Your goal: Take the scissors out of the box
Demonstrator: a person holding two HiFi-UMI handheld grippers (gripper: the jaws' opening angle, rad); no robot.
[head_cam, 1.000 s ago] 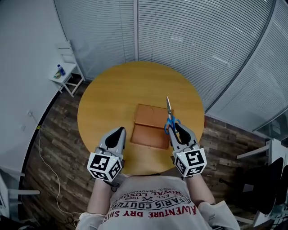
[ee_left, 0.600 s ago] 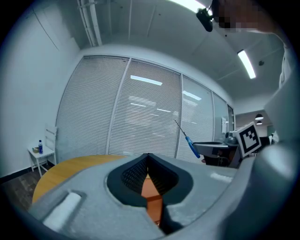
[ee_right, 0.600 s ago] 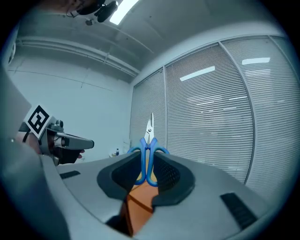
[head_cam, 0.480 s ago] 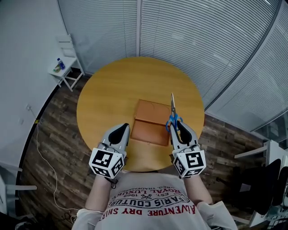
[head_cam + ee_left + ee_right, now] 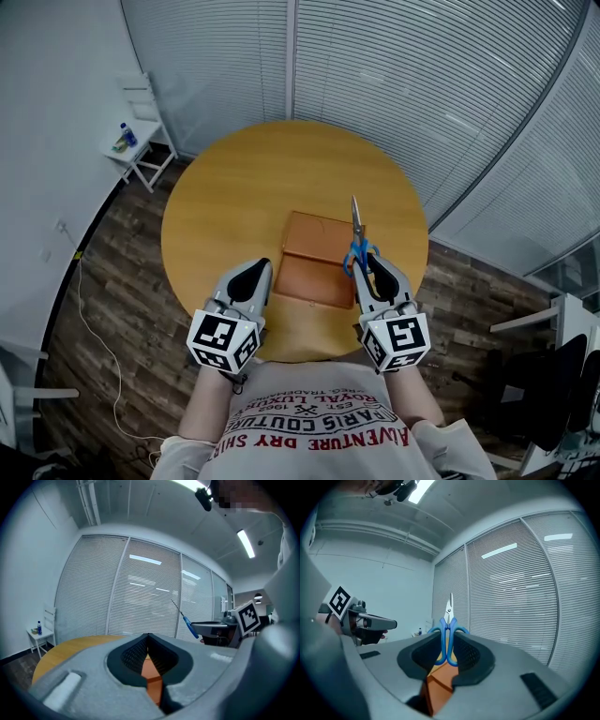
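Note:
The blue-handled scissors (image 5: 355, 234) sit between the jaws of my right gripper (image 5: 367, 264), which is shut on the handles, with the blades pointing away from me. In the right gripper view the scissors (image 5: 447, 630) stand upright in the right gripper (image 5: 449, 640) above the orange box (image 5: 440, 679). The closed orange box (image 5: 314, 258) lies on the round wooden table (image 5: 216, 206). My left gripper (image 5: 253, 272) hovers at the box's left near corner, shut and holding nothing. The left gripper view shows the left gripper (image 5: 148, 637), the box (image 5: 151, 677) below it and the scissors (image 5: 187, 623) to the right.
A small white side table (image 5: 131, 150) with a bottle stands on the wooden floor at the left. Window blinds (image 5: 375, 75) close off the back. A thin cable (image 5: 89, 319) runs along the floor, and dark chairs (image 5: 553, 375) stand at the right.
Only the head view has shifted a little. Both grippers keep their places and the scissors stay in the right one.

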